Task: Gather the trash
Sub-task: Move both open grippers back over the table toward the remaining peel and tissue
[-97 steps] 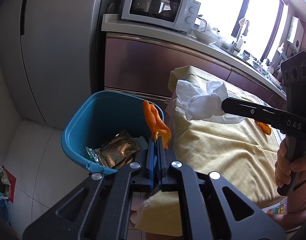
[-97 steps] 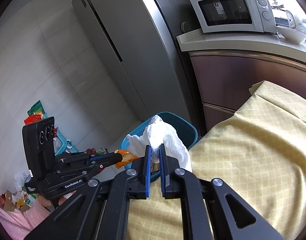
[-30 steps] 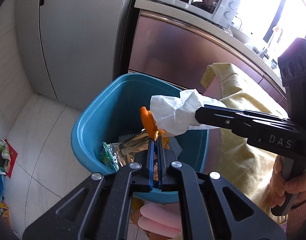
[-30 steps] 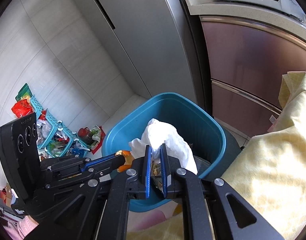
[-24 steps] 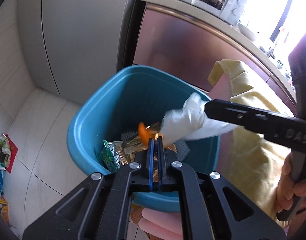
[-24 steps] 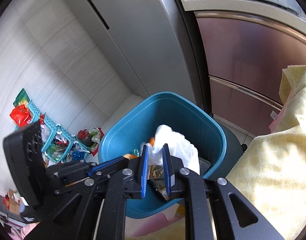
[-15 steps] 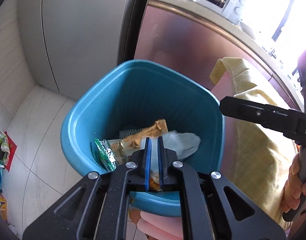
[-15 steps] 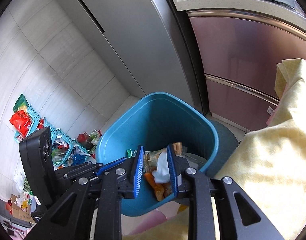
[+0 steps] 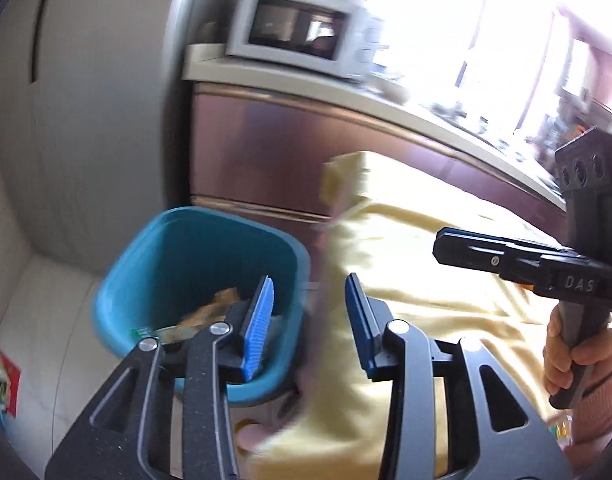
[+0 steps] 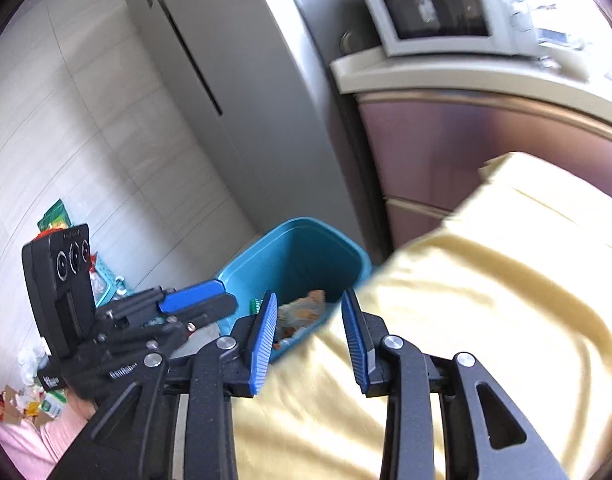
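- Beside the yellow-clothed table (image 9: 446,280), down on the floor, sits the blue bin (image 9: 145,280), and that is where my trash now lies: wrappers and something pale (image 10: 301,312) rest at its bottom, seen past my right fingers.
- A second ago my left gripper (image 9: 309,320) pinched an orange scrap and my right gripper (image 10: 308,332) a white crumpled tissue, both over the bin. Neither is between the pads now.
- Left: the jaws are opening, blue pads well apart, nothing between them; I only see the bin's rim and the cloth edge through the gap.
- Right: the jaws are opening too, pads parted and empty, with the bin's contents and the cloth behind them.
- Both cameras have swung off the bin toward the table since the drop; the blur shows I am mid-move.
- My reading: this pair of items is delivered, and both tools are free for the next pickup. A small orange bit (image 9: 524,287) shows on the cloth just under the right tool in the left view; it may be next, though I cannot say what it is.
- Counts: two grippers, one bin, one table, one microwave (image 10: 446,16) on the counter, one tall grey fridge (image 10: 233,80). Pieces inside the bin are too blurred to number; several at least.
- One hand (image 9: 566,348) of the person is in sight, on the right tool's grip.
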Action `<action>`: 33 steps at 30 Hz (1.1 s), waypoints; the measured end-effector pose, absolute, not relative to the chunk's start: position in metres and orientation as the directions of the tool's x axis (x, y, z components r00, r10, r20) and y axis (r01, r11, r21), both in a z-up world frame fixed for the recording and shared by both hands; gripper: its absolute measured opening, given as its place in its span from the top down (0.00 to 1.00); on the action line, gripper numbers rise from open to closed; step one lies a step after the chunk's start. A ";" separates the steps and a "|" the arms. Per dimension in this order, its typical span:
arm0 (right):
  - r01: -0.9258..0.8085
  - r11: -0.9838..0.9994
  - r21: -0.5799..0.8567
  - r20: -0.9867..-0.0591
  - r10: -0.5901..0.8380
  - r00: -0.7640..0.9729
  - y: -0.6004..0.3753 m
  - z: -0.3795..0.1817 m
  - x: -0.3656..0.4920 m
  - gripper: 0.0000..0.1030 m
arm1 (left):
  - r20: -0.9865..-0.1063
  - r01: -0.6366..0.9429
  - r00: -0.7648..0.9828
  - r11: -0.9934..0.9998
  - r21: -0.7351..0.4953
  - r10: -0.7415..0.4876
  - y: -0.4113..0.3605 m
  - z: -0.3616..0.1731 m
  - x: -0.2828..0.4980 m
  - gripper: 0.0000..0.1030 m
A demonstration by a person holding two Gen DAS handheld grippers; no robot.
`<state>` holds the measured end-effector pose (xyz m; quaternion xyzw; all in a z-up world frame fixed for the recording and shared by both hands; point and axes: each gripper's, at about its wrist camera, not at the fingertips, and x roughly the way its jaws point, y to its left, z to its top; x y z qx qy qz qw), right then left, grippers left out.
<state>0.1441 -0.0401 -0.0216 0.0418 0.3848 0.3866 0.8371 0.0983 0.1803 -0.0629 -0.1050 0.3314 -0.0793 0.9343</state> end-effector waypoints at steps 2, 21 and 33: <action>-0.583 0.732 0.351 -0.608 0.652 0.453 -0.070 -0.018 0.133 0.69 | -0.594 0.137 0.760 0.958 -0.251 -0.265 0.160 -0.056 0.096 0.62; -0.016 0.958 0.285 -0.612 0.195 0.766 -0.340 -0.024 0.049 0.63 | -0.665 0.466 0.497 0.818 -0.337 -0.557 -0.050 -0.080 0.134 0.58; 0.169 0.934 0.315 -0.646 0.081 0.759 -0.420 -0.053 0.028 0.51 | -0.723 0.487 0.458 0.826 -0.282 -0.517 -0.117 -0.084 0.168 0.49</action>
